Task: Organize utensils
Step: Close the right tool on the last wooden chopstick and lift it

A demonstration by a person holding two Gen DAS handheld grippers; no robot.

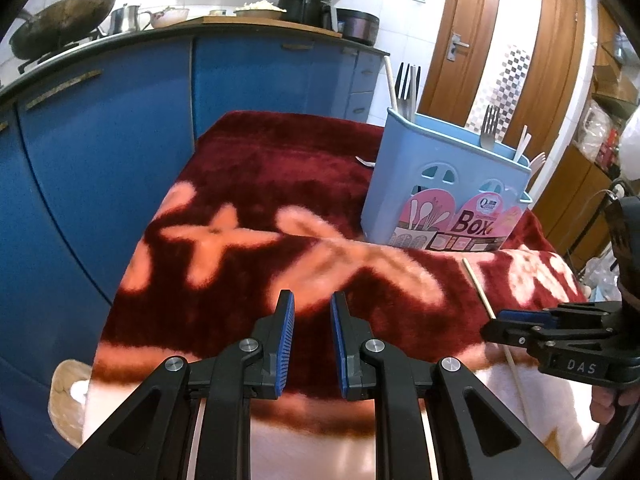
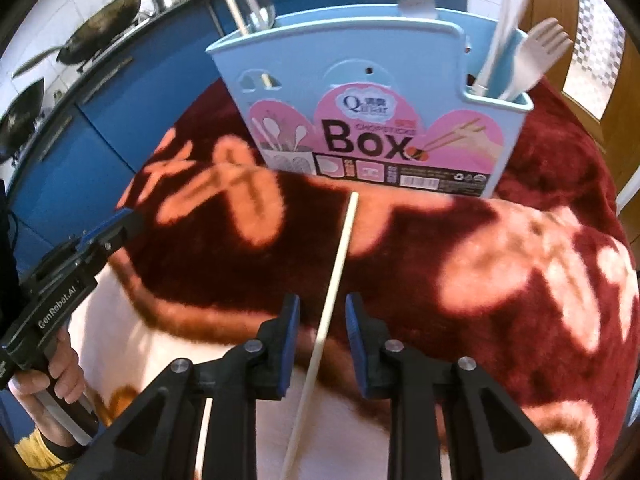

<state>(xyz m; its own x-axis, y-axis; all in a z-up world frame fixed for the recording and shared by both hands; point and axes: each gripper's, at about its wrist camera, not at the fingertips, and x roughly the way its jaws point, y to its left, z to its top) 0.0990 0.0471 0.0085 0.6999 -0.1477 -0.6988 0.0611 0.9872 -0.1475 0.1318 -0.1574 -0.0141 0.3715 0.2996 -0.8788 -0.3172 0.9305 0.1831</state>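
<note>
A chopstick [image 2: 336, 276] lies on the red blanket [image 2: 520, 280] in front of the blue box [image 2: 360, 80], running between the right gripper [image 2: 322, 330] fingers, which stand slightly apart, not touching it. The left gripper [image 1: 312, 322], narrowly parted and empty, hovers over open blanket near the front edge.

A dark wok [image 1: 64, 20] sits on the counter above blue cabinets [image 1: 120, 120].
</note>
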